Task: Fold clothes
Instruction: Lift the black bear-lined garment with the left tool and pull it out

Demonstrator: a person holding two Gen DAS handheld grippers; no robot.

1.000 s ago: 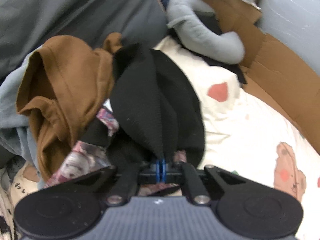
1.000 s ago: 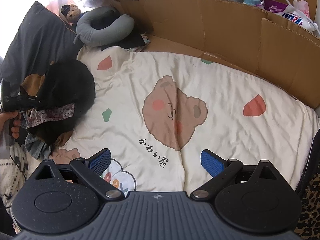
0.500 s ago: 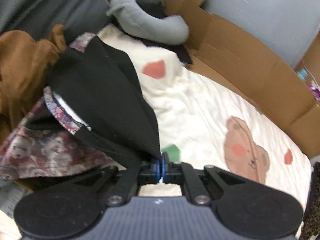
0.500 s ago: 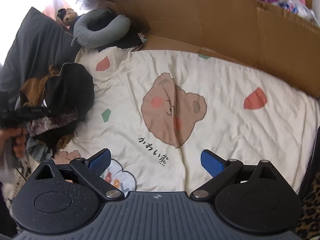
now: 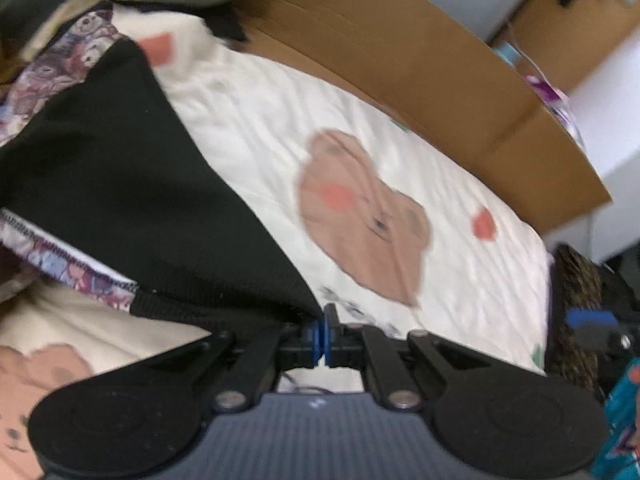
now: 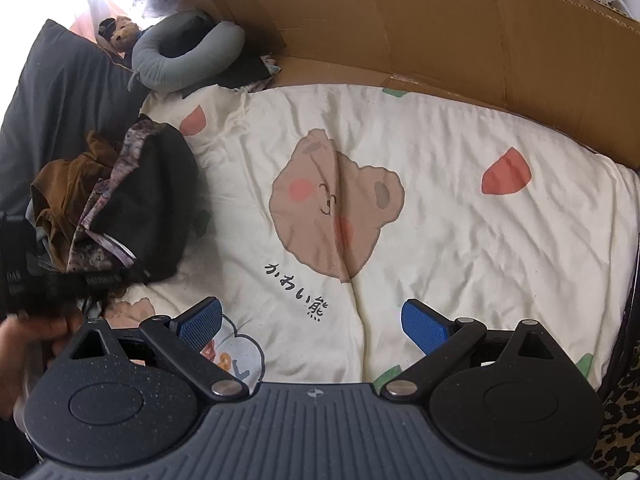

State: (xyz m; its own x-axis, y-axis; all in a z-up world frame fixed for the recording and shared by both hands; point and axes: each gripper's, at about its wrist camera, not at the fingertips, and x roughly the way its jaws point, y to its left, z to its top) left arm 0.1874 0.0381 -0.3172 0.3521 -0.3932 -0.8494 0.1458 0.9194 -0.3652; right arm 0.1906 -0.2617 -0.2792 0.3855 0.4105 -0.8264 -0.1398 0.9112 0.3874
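My left gripper point(image 5: 323, 334) is shut on the edge of a black garment point(image 5: 120, 184) with a bear-print lining point(image 5: 60, 264), which trails off to the left over the cream bear-print bedspread point(image 5: 440, 264). In the right wrist view the same black garment point(image 6: 148, 196) hangs at the left over a pile with a brown garment point(image 6: 68, 184), and a hand point(image 6: 24, 340) holds the left tool there. My right gripper point(image 6: 312, 324) stands open above the bedspread point(image 6: 480, 240), with nothing between its blue pads point(image 6: 424, 326).
A cardboard wall point(image 6: 440, 32) runs along the far side of the bed. A grey neck pillow point(image 6: 188, 56) and a small teddy bear point(image 6: 120, 32) lie at the back left beside a dark grey pillow point(image 6: 60, 100). Leopard-print fabric point(image 6: 620, 412) borders the right edge.
My left gripper has carried the black garment rightwards, off the clothes pile and out over the bedspread. The right gripper has stayed almost where it was, still open.
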